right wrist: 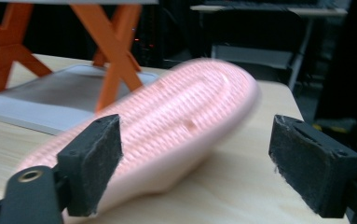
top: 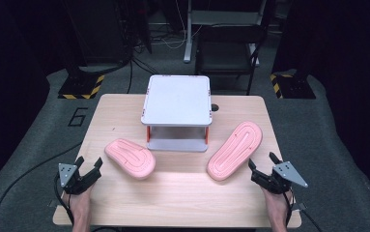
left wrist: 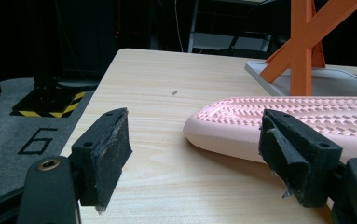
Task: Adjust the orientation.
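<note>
Both hand-held grippers gape empty: the left hand-held gripper (top: 89, 166) near the left pink slipper (top: 130, 158), the right hand-held gripper (top: 263, 163) beside the right pink slipper (top: 234, 150).

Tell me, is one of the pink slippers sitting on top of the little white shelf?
No, both pink slippers lie sole-up on the wooden table, in front of the white shelf, whose top is bare.

We found the two-tier stand (top: 177, 100) at the table's (top: 182, 193) far middle. The left slipper (top: 130, 158) lay sole-up before its left corner, the right slipper (top: 235, 149) before its right. The left gripper (top: 88, 168) sat just left of the left slipper, the right gripper (top: 262, 163) just right of the right slipper.
</note>
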Demonstrator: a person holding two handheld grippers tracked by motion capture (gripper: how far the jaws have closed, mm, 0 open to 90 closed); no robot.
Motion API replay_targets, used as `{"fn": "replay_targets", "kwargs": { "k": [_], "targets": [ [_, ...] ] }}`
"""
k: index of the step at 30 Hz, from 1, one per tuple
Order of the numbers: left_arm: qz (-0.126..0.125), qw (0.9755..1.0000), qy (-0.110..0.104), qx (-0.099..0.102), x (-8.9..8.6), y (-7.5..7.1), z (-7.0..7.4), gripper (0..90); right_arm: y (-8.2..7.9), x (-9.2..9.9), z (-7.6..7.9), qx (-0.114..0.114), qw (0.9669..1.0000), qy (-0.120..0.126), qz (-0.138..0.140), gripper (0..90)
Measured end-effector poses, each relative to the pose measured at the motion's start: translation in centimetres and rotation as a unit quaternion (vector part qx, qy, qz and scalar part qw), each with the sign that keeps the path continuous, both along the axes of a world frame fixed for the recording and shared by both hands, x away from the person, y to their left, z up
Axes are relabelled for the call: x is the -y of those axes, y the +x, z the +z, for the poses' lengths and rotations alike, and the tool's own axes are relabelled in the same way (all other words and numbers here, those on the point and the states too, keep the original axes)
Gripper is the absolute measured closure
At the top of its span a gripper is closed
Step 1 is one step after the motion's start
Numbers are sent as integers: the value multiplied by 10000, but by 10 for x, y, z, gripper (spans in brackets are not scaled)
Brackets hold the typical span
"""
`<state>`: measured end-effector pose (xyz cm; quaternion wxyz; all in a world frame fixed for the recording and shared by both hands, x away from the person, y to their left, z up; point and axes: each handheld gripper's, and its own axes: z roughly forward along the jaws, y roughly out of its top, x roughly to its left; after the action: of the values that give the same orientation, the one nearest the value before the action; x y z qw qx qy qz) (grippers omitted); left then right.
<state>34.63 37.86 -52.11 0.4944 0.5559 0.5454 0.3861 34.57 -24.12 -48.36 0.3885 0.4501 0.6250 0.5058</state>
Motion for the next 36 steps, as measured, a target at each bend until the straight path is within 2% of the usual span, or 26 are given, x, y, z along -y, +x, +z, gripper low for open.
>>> {"fn": "replay_targets", "kwargs": {
  "k": [1,2,3,4,5,6,8,9,11,12,13,15,16,19,20,21,22,23,24,27,30,32,34,35,36],
  "targets": [
    [-8,10000,7,-6,0,0,0,246,2,-12,12,101,9994,-220,261,210],
    [-14,10000,48,-14,1,0,0,246,4,-18,16,133,9986,-318,396,215],
    [-23,10000,52,-22,1,0,0,246,7,-25,19,107,9978,-420,500,217],
    [-23,10000,52,-22,1,0,0,246,7,-25,19,107,9978,-420,500,217],
    [-14,10000,57,-24,2,0,0,246,20,-39,18,-171,9969,-505,576,221],
    [3,10000,65,-55,1,0,0,245,24,-42,16,-209,9967,-492,604,228],
    [10,10000,51,-54,1,0,-1,246,32,-48,10,-469,9959,-554,546,239],
    [30,10000,17,-58,-2,-1,-1,246,37,-51,5,-546,9955,-625,449,245],
    [64,10000,7,-35,-3,-1,-2,246,38,-52,2,-607,9952,-648,423,249],
    [72,9999,17,-103,-6,-2,-1,246,41,-52,-6,-799,9941,-607,403,258],
    [103,9999,-29,-61,-6,-1,-2,246,40,-51,-9,-834,9940,-643,309,258],
    [138,9999,-34,-58,-6,-2,-1,246,40,-49,-11,-768,9941,-694,327,263],
    [139,9999,-25,-59,-6,-2,-1,246,36,-42,-13,-841,9930,-793,247,266],
    [128,9999,1,-66,-6,-2,0,246,29,-28,-19,-1068,9922,-619,163,256],
    [121,9999,-6,-56,-6,-2,0,246,29,-28,-19,-1068,9922,-619,163,256],
    [115,9999,-5,-59,-6,-3,0,246,25,-20,-24,-1190,9916,-495,117,246],
    [115,9999,-5,-59,-6,-3,0,246,25,-20,-24,-1190,9916,-495,117,246],
    [119,9999,-6,-62,-6,-2,0,246,23,-9,-26,-1310,9910,-190,181,238],
    [119,9999,-6,-62,-6,-2,0,246,23,-9,-26,-1310,9910,-190,181,238],
    [147,9999,-66,-44,-7,-3,-1,246,22,3,-27,-1459,9890,138,193,223],
    [135,9999,-32,-68,-9,-3,0,246,18,10,-28,-1451,9892,136,124,227],
    [154,9998,-87,-80,-8,-3,-1,246,17,11,-27,-1441,9894,133,143,227],
    [153,9998,-69,-75,-8,-2,-1,246,14,13,-24,-1373,9905,69,102,234],
    [149,9999,-64,-56,-7,-3,0,246,11,14,-17,-1212,9926,96,31,250],
    [149,9999,-64,-56,-7,-3,0,247,11,14,-17,-1212,9926,96,31,250]
  ]
}}
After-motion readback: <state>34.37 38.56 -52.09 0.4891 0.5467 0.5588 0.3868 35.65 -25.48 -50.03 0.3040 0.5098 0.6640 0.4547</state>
